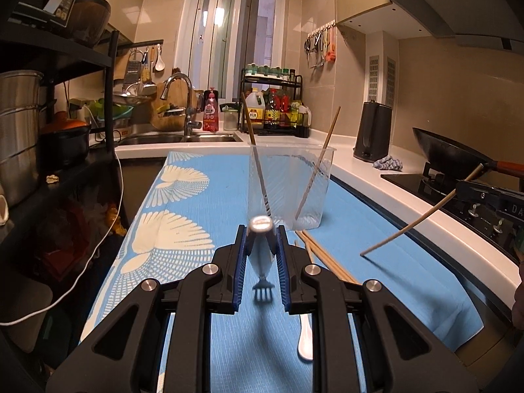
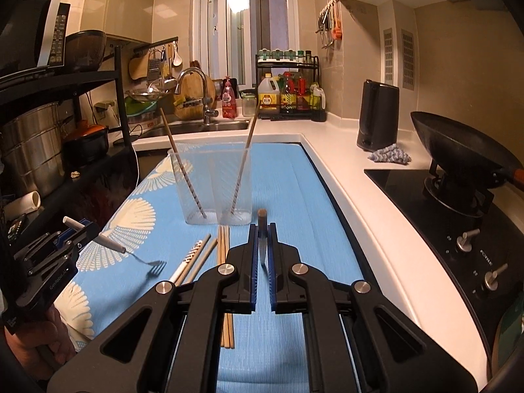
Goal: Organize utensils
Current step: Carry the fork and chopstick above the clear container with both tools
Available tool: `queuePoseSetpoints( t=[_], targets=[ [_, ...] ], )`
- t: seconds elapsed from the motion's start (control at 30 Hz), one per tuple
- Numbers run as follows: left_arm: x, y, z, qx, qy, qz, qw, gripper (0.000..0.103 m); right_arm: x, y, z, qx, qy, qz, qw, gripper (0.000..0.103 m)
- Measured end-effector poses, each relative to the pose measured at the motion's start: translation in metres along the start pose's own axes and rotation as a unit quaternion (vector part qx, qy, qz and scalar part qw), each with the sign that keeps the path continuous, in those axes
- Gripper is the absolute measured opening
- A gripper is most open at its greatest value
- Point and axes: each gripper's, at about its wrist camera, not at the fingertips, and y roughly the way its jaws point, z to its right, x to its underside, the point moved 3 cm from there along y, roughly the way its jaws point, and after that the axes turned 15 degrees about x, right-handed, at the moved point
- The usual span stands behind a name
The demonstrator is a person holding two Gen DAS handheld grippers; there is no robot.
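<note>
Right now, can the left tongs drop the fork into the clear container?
Probably yes: the left tongs grip the fork, the clear container stands open-topped just ahead, and its two chopsticks lean apart, leaving a gap.

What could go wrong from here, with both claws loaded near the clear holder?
1. The left claw pinches the fork by its handle, tines hanging down; it could swing or slip on the way over.
2. The right claw grips a single chopstick near one end, so its long free end may knock the light clear holder.
3. The two chopsticks already leaning inside could snag new arrivals.
</note>
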Motion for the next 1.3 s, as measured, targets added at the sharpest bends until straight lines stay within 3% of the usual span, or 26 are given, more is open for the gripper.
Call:
queuePoseSetpoints(
  t=[0.6,0.97,1.3],
  targets=[
    [-0.035,0.025,-0.016,0.019,-0.046,-0.055,0.9973,0.017,-0.055,0.022,-0.011,-0.029,0.001,-0.001,1.0,0.005],
    [-0.071,0.038,-0.045,0.002,-0.074,-0.087,0.9934,0.017,-0.097,0.031,-0.012,-0.044,-0.014,-0.025,0.999,0.005],
    [-0.128,0.041,-0.063,0.002,-0.085,-0.083,0.993,0.017,-0.156,0.022,-0.016,-0.07,-0.016,-0.019,0.997,0.006]
  ],
)
